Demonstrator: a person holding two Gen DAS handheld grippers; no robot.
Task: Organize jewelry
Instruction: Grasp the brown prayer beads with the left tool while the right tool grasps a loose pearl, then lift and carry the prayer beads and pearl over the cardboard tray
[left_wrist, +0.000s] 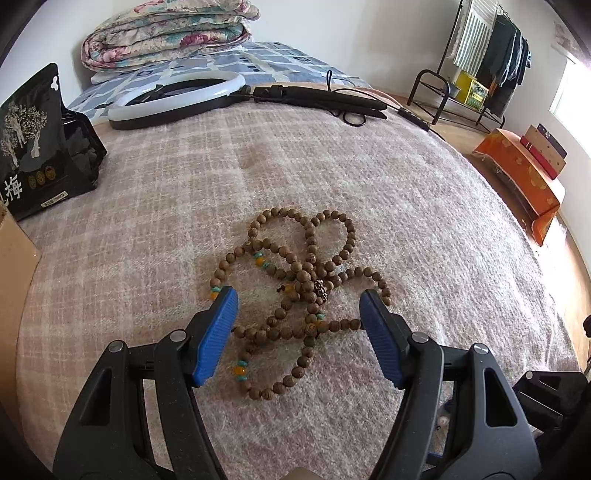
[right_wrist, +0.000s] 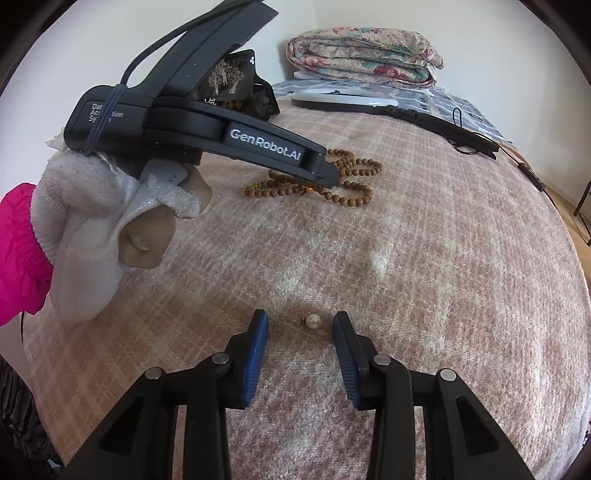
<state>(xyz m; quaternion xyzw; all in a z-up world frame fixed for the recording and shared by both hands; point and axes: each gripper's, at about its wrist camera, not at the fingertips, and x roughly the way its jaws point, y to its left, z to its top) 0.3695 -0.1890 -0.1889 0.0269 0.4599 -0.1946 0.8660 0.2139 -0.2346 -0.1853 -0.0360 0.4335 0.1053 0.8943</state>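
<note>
Bead strand: I see the wooden bead necklace (left_wrist: 295, 295) tangled in loops on the bed blanket (left_wrist: 424, 229), centre frame, no single long axis.
Pearl: small pearl earring (right_wrist: 313, 321), lower centre, metal end pointing left.
Left tongs (left_wrist: 299, 306): wide open around the beads, gripping nothing.
Right tongs (right_wrist: 301, 328): open, flanking the pearl, not touching.
Writing: "GenRobot.AI" on the left tool; black pouch (left_wrist: 33, 147), upper left, shows "梅".

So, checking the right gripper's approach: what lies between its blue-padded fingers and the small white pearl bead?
Only bare pink plaid blanket. In the right wrist view, the small white pearl bead lies between the open right gripper's tips, untouched.
</note>
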